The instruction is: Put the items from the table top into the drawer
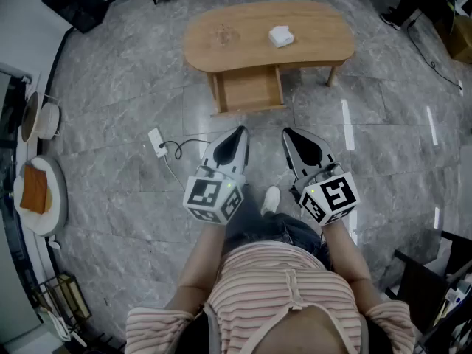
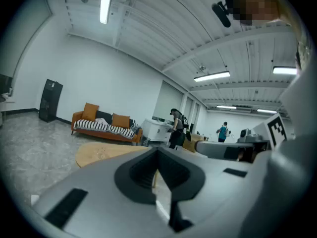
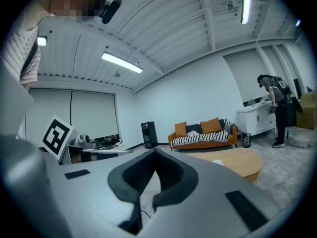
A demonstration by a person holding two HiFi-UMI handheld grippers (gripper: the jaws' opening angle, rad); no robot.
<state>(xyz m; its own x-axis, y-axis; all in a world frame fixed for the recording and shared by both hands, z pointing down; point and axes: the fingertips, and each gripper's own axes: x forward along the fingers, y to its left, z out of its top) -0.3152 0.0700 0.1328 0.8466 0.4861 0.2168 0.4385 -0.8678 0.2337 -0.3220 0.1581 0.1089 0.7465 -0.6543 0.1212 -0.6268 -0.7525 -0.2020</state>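
An oval wooden coffee table [image 1: 221,39] stands on the grey stone floor well ahead of me. A small white folded item [image 1: 281,36] lies on its top, right of centre. Under the table's front edge a wooden drawer [image 1: 251,91] is pulled out, and its inside looks bare. My left gripper [image 1: 240,133] and right gripper [image 1: 289,134] are held side by side at waist height, short of the drawer and pointing at the table. Both are shut with nothing between the jaws. The white item [image 3: 217,161] also shows faintly in the right gripper view.
A white power strip [image 1: 157,141] with a black cable lies on the floor left of the grippers. Shelving with a plate [image 1: 37,196] stands at the far left. An orange sofa [image 2: 106,125] stands beyond the table, and people [image 2: 176,128] stand further off.
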